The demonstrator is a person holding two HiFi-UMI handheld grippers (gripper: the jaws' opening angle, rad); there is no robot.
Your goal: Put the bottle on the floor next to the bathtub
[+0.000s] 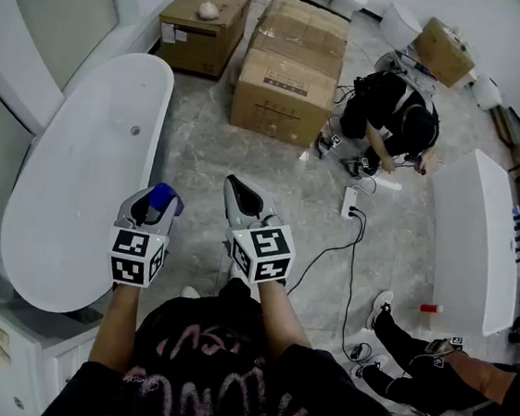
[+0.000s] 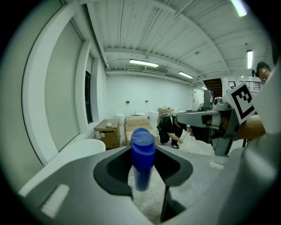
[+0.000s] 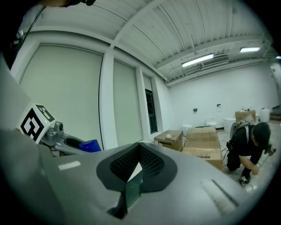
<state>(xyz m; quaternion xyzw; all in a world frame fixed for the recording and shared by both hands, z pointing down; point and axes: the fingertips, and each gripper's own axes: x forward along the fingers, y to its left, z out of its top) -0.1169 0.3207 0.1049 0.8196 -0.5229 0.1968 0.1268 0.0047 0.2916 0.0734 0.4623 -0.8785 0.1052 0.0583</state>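
Left gripper (image 2: 141, 172): pinching the bottle (image 2: 142, 151). The jaws clamp its body from both sides and the blue cap stands proud above them.
Bottle pose: upright in the left gripper view. Probably gripped low on the body so it can go down base first.
Bottle place: in the air, in the left gripper (image 1: 153, 202). In the head view it hangs over the near rim of the tub (image 1: 76, 182) and is not on the floor (image 1: 205, 154) yet.
Right gripper (image 3: 137, 170): jaws pressed together with nothing between them. It is idle and is not needed for a one-claw carry.
Right gripper pose: held out level beside the left one, over bare floor (image 1: 237, 190). It looks parked out of the way.
Tub: long and white, along the left wall. A grey floor strip runs down its right side, which is the likely drop zone.
Stage (judged): carry phase, with lowering and release not yet done.
Next move needs: shift right off the tub rim, lower until the base meets the floor just beside the tub, then spread the jaws.
Risk: a tall narrow bottle could tip if let go tilted or above the floor.
Boxes (image 1: 290, 71): stacked well beyond the tub and not in the path.
Bystanders: one crouching (image 1: 392, 115) by a cable, one seated (image 1: 415, 360) at lower right. Both are well apart from the drop zone.
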